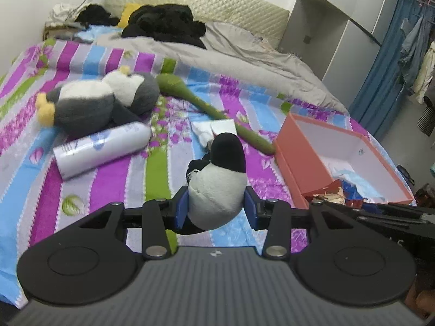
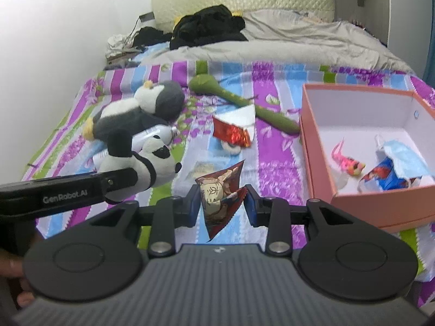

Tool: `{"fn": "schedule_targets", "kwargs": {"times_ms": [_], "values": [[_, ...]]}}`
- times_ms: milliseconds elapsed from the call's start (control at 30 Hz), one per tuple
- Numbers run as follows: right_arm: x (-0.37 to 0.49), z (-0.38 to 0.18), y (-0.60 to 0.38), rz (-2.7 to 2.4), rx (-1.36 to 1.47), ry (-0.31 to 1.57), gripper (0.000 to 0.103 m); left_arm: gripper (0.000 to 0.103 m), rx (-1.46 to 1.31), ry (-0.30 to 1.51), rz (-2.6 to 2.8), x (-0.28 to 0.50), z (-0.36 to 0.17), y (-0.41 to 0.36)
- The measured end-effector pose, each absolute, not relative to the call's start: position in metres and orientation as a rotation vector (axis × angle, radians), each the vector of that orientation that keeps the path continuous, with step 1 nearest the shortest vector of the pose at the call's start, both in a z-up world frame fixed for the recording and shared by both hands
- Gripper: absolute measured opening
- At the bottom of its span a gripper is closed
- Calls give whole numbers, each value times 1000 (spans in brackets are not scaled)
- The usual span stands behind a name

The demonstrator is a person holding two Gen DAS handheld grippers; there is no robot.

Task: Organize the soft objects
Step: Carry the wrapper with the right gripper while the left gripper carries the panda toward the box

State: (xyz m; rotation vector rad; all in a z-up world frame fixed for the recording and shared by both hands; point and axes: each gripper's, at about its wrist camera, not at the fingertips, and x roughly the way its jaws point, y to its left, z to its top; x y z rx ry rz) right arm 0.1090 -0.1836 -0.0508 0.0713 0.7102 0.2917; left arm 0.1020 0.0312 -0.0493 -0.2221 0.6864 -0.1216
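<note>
A panda plush (image 1: 217,187) is pinched in the left tool (image 1: 216,209), held above the bed (image 1: 114,179) left of the pink box (image 1: 288,135). A crumpled snack packet (image 2: 220,193) is pinched in the right tool (image 2: 221,203), also left of that box.

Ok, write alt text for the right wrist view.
The right hand-held gripper pinches a crinkled snack packet above a striped bedspread, while the left hand-held gripper beside it holds a panda plush. An open pink box sits to the right.
</note>
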Motion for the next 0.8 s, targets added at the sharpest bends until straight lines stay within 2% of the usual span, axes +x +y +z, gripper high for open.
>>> {"fn": "schedule_targets", "kwargs": {"times_ms": [500,800], "values": [[118,4,-233,244,99,595,38,49,-199,642,-280,130,13,-49],[127,9,-292,132,115,567,38,49,-170,657,-371,171,13,-123]]}}
